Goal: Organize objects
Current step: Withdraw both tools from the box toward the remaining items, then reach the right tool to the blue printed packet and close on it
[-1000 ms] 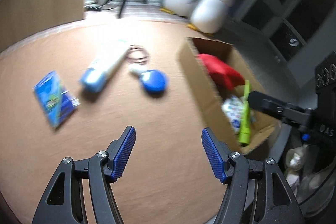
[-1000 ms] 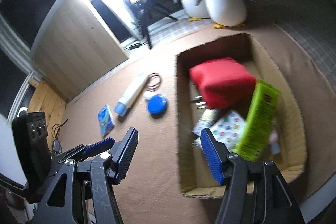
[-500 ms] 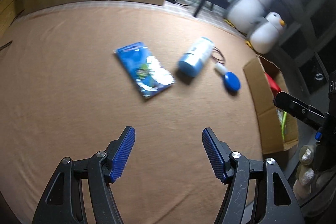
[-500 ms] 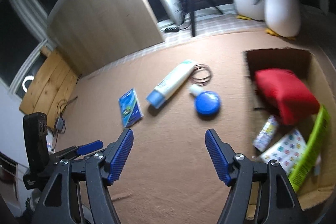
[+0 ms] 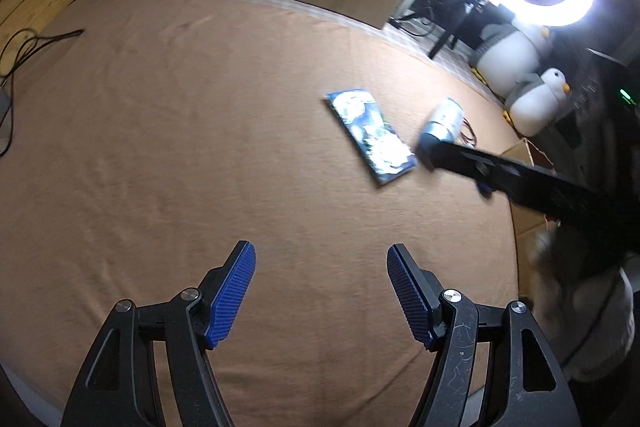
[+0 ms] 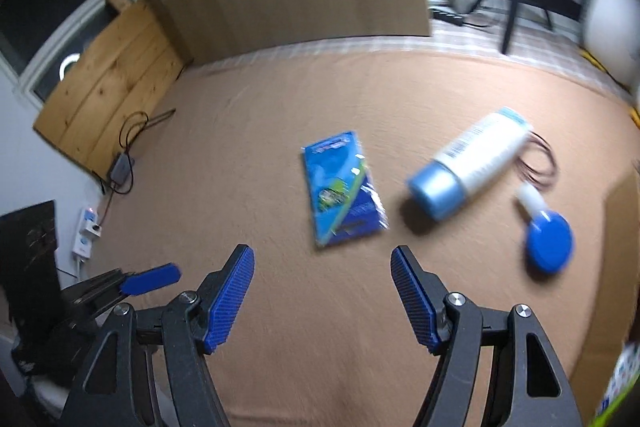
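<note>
We hold both tools over a brown cloth-covered bench [image 6: 280,107], and neither carries anything. The left hand-held gripper [image 5: 321,297] hovers above bare cloth with its blue ribbed fingers [image 5: 232,301] spread wide; the right hand-held gripper [image 6: 322,299] is likewise spread and empty, pointing at the loose items.

Reading the right wrist view from left to right, the nearest thing is a flat blue packet [image 6: 342,189], lying just beyond the gap between the right fingertips. It looks thin, light and glossy — probably a slippery wrapper that flexes, so we judge a pinch across its short sides, catching one edge off the cloth, would serve better than pressing down on the face. Next, to the right, lies a white tube with a blue cap [image 6: 468,163] on its side. It seems stiff enough at the cap and softer along the body, and being round it may roll; we would take it across the middle of the body. Behind its far end sits a loop of thin dark bands [image 6: 542,163], limp and hard to pinch. Farther right and nearer is a small blue round-headed object [image 6: 546,245] with a white stem — light, best held by the disc's rim. At the far right edge a cardboard box [image 6: 616,227] wall shows, which we take for the destination.
</note>
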`<state>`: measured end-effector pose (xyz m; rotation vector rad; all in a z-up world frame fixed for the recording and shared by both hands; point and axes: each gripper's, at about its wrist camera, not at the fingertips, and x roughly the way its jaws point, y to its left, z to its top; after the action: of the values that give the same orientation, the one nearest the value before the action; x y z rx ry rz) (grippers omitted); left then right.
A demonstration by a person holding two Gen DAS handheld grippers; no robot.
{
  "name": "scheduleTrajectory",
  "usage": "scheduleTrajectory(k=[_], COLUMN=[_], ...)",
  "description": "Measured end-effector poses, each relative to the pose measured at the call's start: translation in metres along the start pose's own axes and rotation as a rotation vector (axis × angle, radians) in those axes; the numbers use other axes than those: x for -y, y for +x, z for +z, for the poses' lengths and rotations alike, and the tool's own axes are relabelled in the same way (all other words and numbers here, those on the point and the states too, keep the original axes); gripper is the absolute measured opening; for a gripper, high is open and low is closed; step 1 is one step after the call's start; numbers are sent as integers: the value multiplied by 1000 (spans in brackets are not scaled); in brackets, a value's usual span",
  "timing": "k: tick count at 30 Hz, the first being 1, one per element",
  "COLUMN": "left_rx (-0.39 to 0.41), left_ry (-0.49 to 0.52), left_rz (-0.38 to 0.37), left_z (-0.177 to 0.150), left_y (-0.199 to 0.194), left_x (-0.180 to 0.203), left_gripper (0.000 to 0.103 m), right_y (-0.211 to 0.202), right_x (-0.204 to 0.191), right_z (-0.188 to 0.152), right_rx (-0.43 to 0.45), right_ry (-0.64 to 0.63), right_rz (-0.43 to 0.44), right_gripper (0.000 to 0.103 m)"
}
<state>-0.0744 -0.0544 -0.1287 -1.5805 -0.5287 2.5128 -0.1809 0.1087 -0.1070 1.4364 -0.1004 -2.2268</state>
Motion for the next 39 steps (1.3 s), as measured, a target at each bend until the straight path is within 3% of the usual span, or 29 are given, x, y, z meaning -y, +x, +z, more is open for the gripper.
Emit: scheduleTrajectory(k=[8,15,23,28,37,39], left_rx=[12,23,26,39,47,48], left_ry=[-39,-48,-45,-29,-4,0], left_rz=[15,42,60,73,84,87], left_z=[-5,-9,-10,-9,-7,-6], left_y=[-15,-23,-26,-29,-28,-28], left_x=[-32,-46,-47,-40,-32,-31], left_gripper=[72,72,72,72,72,72], right_y=[58,93,108,105,107,111], right_x=[-14,-5,-7,-12,-25,-31], right_z=[41,59,60,52,43,44], right_rx=[-75,-125,-164,-185,-180,-179], right_ry=[-74,-63,-104,-117,-165,-175], right_rz=[-83,-134,-165,-134,-215,-236], right_gripper=[67,67,68,68,67,63])
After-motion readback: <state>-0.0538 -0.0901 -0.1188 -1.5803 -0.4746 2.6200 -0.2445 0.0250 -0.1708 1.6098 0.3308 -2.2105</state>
